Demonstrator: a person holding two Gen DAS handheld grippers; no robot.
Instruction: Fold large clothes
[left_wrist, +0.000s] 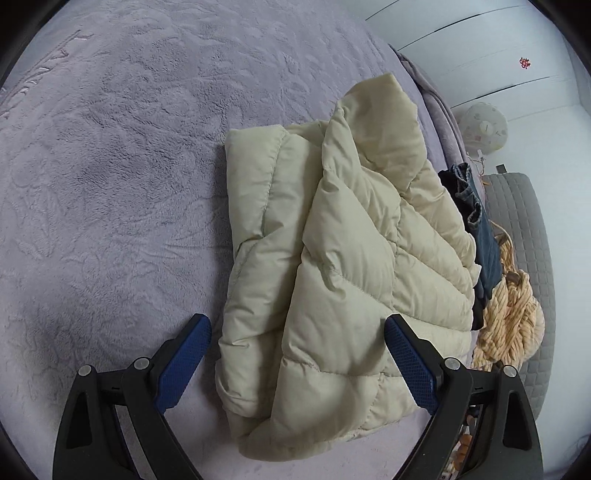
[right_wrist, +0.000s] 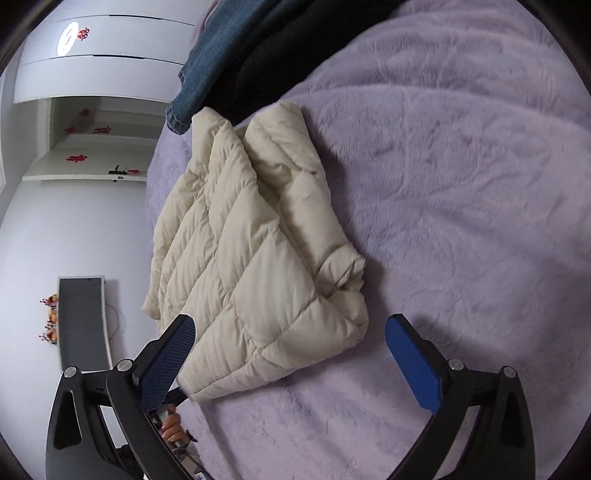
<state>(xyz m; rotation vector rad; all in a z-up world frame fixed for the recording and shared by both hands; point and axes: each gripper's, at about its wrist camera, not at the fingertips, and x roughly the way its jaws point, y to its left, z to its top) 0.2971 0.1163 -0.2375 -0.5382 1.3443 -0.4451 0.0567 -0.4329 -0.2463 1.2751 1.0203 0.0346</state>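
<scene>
A lilac plush blanket (left_wrist: 110, 184) covers the bed, with the folded cream puffer jacket (left_wrist: 332, 258) lying near its edge. The left hand-held gripper (left_wrist: 297, 332) and right hand-held gripper (right_wrist: 290, 332) both gape wide, gripping nothing. Only the left view shows a braided basket (left_wrist: 513, 317); only the right shows white cabinets (right_wrist: 103, 74).

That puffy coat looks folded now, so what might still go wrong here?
The cream puffer jacket is bulky, and both tools, left and right, stand open and off it, so the fold may spring apart. It also lies near the edge of the bed, beside jeans, so it might slide off.
</scene>
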